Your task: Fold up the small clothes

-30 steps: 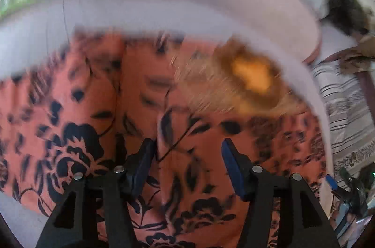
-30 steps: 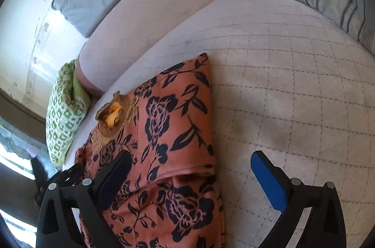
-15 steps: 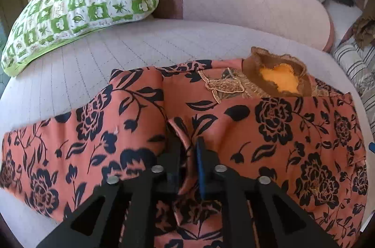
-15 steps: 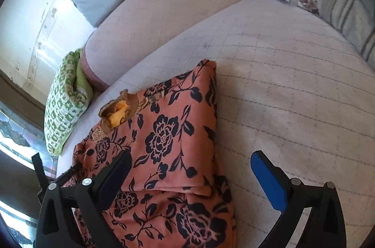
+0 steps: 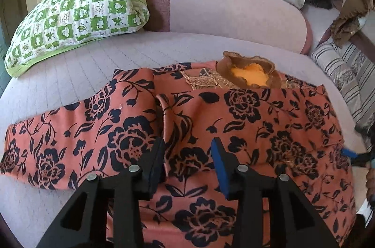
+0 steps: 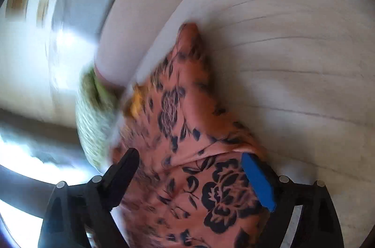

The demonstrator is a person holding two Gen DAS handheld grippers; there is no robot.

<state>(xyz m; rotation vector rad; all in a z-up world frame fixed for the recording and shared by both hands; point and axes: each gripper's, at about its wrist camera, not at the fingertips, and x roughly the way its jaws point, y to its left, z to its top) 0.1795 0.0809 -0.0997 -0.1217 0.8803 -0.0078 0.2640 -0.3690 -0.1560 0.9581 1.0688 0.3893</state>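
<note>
Left gripper nearest in its view, jaws apart and just reopened, a raised ridge of the orange floral garment between them but pads not pressing, so nothing is held. Garment lies on the quilted sofa seat, right side already folded over the body, left sleeve spread flat toward the seat edge, brown collar with yellow lining on the far side near the backrest. Right gripper is wide apart, jaws just narrowing a little, straddling the garment's near right edge; view is motion-blurred, no clamp visible, cloth sits between the fingers only. Judged step: take the loose sleeve and lay it across the body to match the folded side. To do it well: grip the sleeve near its cuff, single layer only, not the bunched ridge in the middle; lift just clear, carry across, lay it flat with its edge parallel to the fold line; right gripper should pin or smooth the body so it does not drag. Risk: pinching two layers pulls the finished fold open. Beyond the garment, the green checked pillow sits at far left against the pink bolster; striped cushion far right, well apart from the work.
</note>
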